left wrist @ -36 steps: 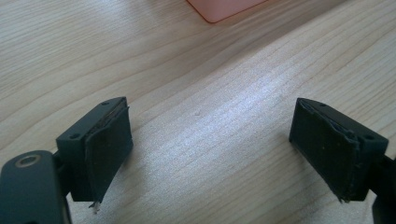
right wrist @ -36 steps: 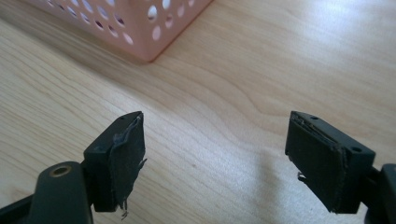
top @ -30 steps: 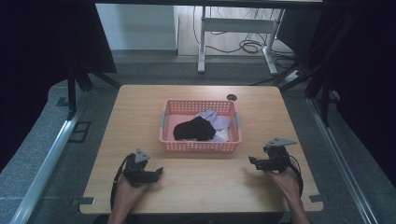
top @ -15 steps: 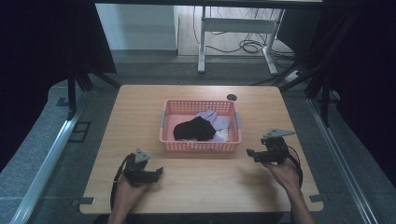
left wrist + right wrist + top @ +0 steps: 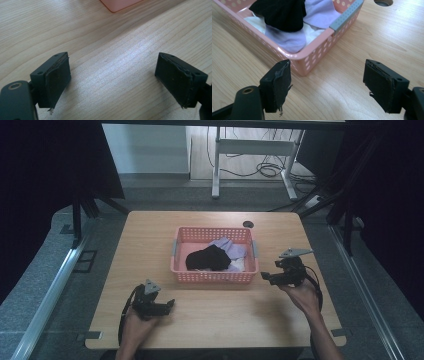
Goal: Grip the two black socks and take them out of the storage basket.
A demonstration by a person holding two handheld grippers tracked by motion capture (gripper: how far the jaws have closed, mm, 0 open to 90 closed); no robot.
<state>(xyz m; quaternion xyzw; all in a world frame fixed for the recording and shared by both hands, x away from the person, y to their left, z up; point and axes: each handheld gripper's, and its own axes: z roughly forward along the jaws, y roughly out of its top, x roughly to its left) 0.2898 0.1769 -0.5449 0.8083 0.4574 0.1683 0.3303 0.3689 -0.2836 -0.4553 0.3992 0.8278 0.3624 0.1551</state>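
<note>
A pink plastic basket (image 5: 214, 275) stands in the middle of the wooden table (image 5: 150, 240). It holds a black garment (image 5: 207, 258), a lilac cloth (image 5: 227, 247) and something white (image 5: 239, 264). My right gripper (image 5: 265, 276) hovers just off the basket's right front corner (image 5: 305, 65), jaws wide open and empty. Through its camera I see the black garment (image 5: 279, 12) lying over lilac cloth (image 5: 289, 40). My left gripper (image 5: 170, 304) rests low near the table's front left, open, with bare wood between its pads (image 5: 57, 80).
A round cable hole (image 5: 248, 224) lies behind the basket, also seen as a hole (image 5: 383, 2) at the top of the right gripper view. Beyond the table stand a white frame's legs (image 5: 216, 165) and floor cables (image 5: 260, 169). Metal rails (image 5: 47, 295) flank the table.
My right gripper has moved left and forward toward the basket's right front corner. The left gripper has stayed where it was.
</note>
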